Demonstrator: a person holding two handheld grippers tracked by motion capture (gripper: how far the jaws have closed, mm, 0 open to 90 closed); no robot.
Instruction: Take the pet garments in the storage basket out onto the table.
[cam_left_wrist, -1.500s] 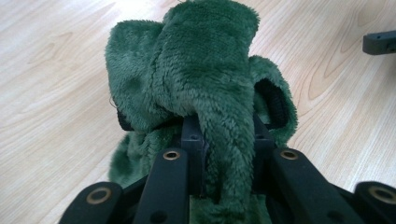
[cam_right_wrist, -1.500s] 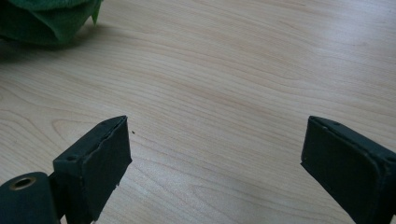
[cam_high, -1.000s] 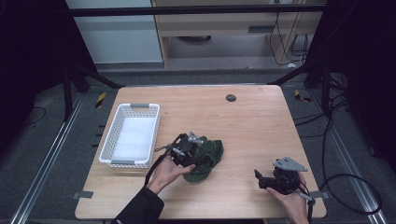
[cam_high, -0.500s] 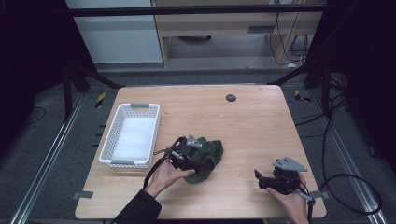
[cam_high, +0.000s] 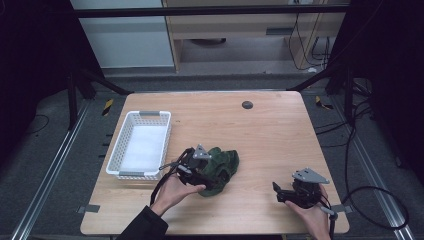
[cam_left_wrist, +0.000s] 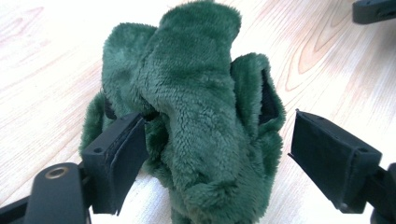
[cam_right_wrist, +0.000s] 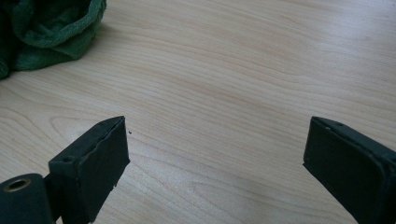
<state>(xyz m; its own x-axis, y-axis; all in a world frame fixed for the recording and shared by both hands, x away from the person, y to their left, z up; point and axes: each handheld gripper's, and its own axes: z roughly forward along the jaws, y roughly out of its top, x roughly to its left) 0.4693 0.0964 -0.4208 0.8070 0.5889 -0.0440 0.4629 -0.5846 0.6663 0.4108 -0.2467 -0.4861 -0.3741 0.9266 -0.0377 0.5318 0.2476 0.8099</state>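
Seen from the high view, a person seated at a pale wooden surface (cam_high: 270, 130) works a hand-held tool in each hand: the left tool (cam_high: 216, 181) is pushed against the near left side of a crumpled green plush cloth (cam_high: 226, 161) lying around the middle of the near half, while the right tool (cam_high: 276, 193) rests low near the right front corner, well apart from the cloth and pointing left. A white plastic basket (cam_high: 141, 145) sits at the left side of the surface, just beside the left hand (cam_high: 172, 192), and a small dark round disc (cam_high: 247, 104) lies near the far edge. In the left gripper view, the fuzzy green cloth (cam_left_wrist: 196, 121) bulges up between the two black jaws, which stand wide apart; the left-hand jaw touches the pile, the right-hand jaw stands clear of it with bare wood showing in the gap, so nothing is clamped. In the right gripper view, the jaws are spread wide over bare wood grain with nothing between them, and an edge of the green cloth (cam_right_wrist: 51, 28) lies in the upper left corner, well ahead of the jaws.
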